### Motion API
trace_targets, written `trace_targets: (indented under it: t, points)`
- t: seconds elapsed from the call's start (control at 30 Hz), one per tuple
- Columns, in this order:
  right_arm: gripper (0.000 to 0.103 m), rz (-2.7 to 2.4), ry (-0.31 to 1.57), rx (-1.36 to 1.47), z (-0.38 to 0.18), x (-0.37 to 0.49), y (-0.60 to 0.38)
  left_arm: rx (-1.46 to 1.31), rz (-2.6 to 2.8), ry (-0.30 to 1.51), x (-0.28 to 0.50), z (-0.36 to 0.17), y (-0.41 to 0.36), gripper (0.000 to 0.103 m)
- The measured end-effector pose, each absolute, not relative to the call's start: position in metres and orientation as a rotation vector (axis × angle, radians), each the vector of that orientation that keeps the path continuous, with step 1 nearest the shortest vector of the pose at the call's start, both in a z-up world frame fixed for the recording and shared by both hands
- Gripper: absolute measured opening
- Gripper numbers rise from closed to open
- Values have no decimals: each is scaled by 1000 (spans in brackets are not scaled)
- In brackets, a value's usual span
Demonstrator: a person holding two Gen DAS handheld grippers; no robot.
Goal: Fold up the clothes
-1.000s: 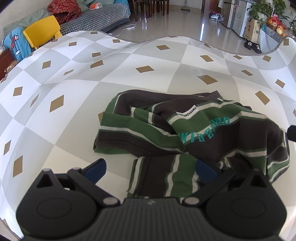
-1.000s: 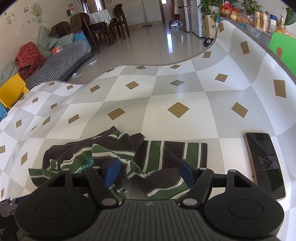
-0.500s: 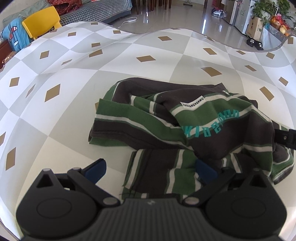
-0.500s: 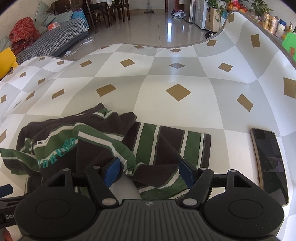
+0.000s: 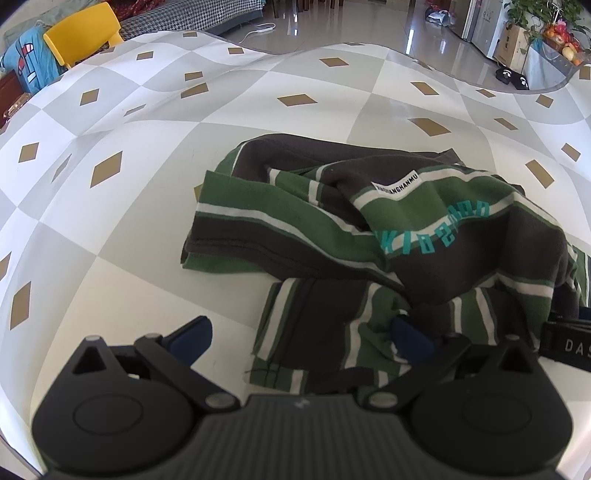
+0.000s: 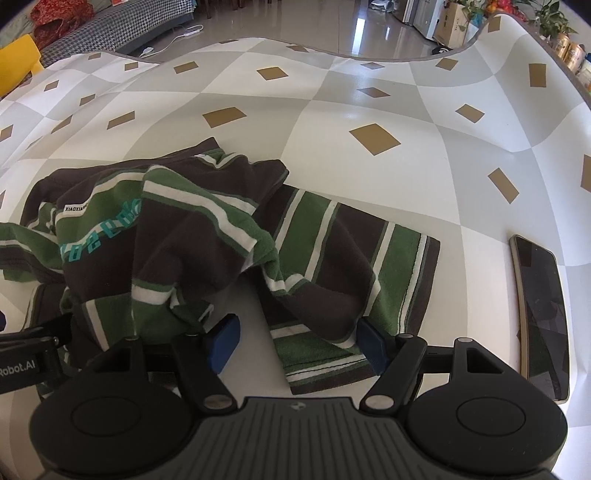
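Note:
A crumpled striped shirt [image 5: 369, 236], dark brown and green with white lines and teal lettering, lies bunched on the checked tablecloth [image 5: 129, 206]. My left gripper [image 5: 299, 338] is open and low over the shirt's near left sleeve; its right blue fingertip [image 5: 410, 338] is tucked under a fold, its left one is over bare cloth. In the right wrist view the same shirt [image 6: 207, 236] spreads ahead, one sleeve flat to the right. My right gripper [image 6: 295, 341] is open, straddling the sleeve's near hem.
A dark phone [image 6: 541, 314] lies on the tablecloth close to the right of the shirt. The other gripper's black body [image 5: 565, 345] shows at the right edge of the left wrist view. Beyond the table's far edge are a yellow chair [image 5: 83, 35], a sofa and tiled floor.
Both grippers have come down and forward toward the shirt, which now fills more of each view. The fingers stay spread; the shirt has not visibly shifted.

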State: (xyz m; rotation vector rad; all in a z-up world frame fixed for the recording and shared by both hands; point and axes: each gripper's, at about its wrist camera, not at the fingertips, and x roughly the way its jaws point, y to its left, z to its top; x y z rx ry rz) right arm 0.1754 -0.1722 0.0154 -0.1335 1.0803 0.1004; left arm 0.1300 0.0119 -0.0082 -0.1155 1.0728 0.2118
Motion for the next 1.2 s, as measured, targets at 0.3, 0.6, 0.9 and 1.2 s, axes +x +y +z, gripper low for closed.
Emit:
trace_targets:
  t: [0.3,0.6,0.9,1.2]
  points:
    - [69,140,960,64,65,173,-190,-123,217,1080,129,-10,14,103]
    - [69,136,885,147,75,181,-189,-119,214,1077,128,-11,13,103]
    - [69,98,913,114,55,196,-178,-124,206,1084,127,-11,15,103]
    - [69,87,979,60,27,208,-162,-108,194,1088,130,-11,15,103]
